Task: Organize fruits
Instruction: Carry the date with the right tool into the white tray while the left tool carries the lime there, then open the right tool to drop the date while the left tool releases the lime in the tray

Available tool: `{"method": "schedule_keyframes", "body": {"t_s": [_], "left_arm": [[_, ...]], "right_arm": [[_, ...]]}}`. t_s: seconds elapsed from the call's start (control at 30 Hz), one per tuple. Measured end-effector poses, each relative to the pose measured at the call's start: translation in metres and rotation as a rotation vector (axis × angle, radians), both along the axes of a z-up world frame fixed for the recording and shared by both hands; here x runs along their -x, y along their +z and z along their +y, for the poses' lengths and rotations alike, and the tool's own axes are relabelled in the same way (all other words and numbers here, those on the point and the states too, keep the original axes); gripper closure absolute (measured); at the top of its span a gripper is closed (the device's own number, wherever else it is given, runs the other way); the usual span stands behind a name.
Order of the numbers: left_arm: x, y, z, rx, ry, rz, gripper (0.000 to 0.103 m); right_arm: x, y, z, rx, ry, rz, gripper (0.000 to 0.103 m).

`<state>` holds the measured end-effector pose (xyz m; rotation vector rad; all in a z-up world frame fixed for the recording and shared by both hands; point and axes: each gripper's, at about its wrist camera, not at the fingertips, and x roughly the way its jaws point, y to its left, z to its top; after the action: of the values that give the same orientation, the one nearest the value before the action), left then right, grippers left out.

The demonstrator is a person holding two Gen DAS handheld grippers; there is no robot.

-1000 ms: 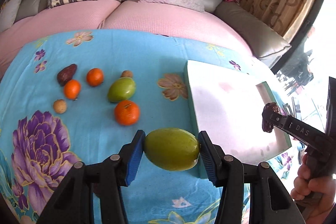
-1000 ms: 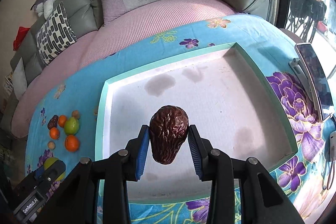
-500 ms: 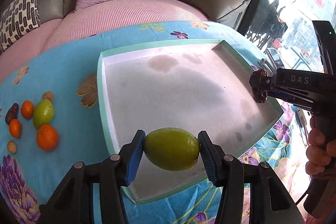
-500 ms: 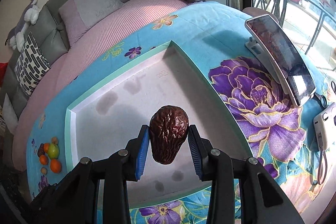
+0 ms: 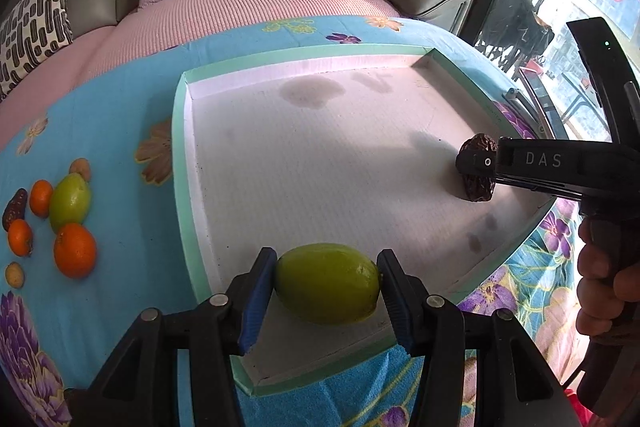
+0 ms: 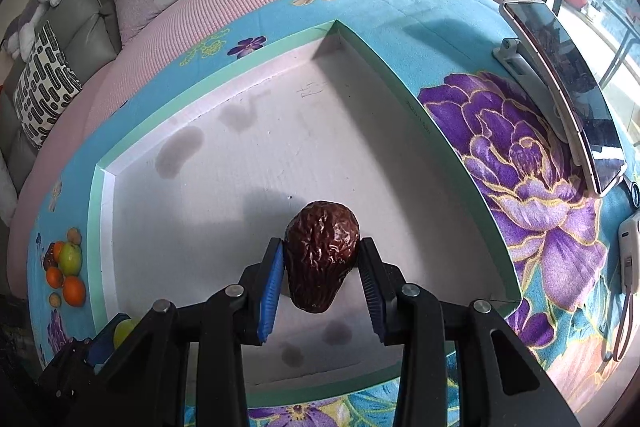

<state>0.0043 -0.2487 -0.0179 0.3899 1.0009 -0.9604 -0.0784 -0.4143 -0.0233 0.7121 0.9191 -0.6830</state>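
Observation:
My left gripper (image 5: 326, 283) is shut on a green oval fruit (image 5: 326, 283), held just over the near edge of the white tray's green rim (image 5: 180, 163). My right gripper (image 6: 320, 267) is shut on a dark wrinkled date (image 6: 320, 259), low over the tray floor near the right side; the left wrist view shows that date (image 5: 478, 173) close above its shadow. Loose fruit lies left of the tray: a big orange (image 5: 75, 250), a green fruit (image 5: 70, 202), two small oranges, another date (image 5: 15, 209) and two small brown fruits.
A blue floral cloth (image 6: 520, 155) covers the table. A phone on a stand (image 6: 568, 95) and a white device (image 6: 630, 251) lie right of the tray rim (image 6: 95, 227). A pink and grey sofa with cushions is behind. A hand (image 5: 604, 283) grips the right tool.
The left gripper carried the green fruit from beside the loose fruit to the tray's near edge. The right gripper moved toward the tray's right side and lowered the date close to the floor.

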Motion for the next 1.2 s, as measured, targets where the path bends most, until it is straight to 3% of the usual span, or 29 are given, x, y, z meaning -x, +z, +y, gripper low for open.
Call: {"method": "schedule_keyframes", "body": {"t_s": [0.23,0.4,0.5,0.63,0.7,0.73,0.9,1.2], "left_arm": [[0.001,0.005,0.000,0.011,0.004,-0.014,0.045],[0.000,0.015,0.004,0.033,0.014,-0.033,0.041],[-0.001,0.025,0.009,0.055,0.032,-0.047,0.032],[-0.009,0.038,0.018,0.075,0.082,-0.070,0.025],[-0.016,0.041,0.025,0.078,0.125,-0.068,0.022],[-0.020,0.041,0.030,0.079,0.153,-0.062,0.015],[-0.043,0.041,0.054,0.067,0.291,-0.036,0.003],[-0.069,0.032,0.099,-0.037,0.505,-0.118,0.000]], "right_arm": [[-0.002,0.001,0.000,0.015,0.013,0.008,0.062],[-0.003,0.003,0.001,0.054,0.010,0.019,0.043],[-0.001,0.009,0.002,0.071,0.008,-0.003,0.030],[0.000,0.015,0.005,0.099,0.022,-0.029,0.026],[0.000,0.018,0.007,0.117,0.028,-0.043,0.010],[0.000,0.019,0.008,0.125,0.032,-0.048,0.010],[-0.004,0.024,0.014,0.160,0.054,-0.068,0.009],[-0.016,0.032,0.038,0.222,0.139,-0.136,0.009]]}}
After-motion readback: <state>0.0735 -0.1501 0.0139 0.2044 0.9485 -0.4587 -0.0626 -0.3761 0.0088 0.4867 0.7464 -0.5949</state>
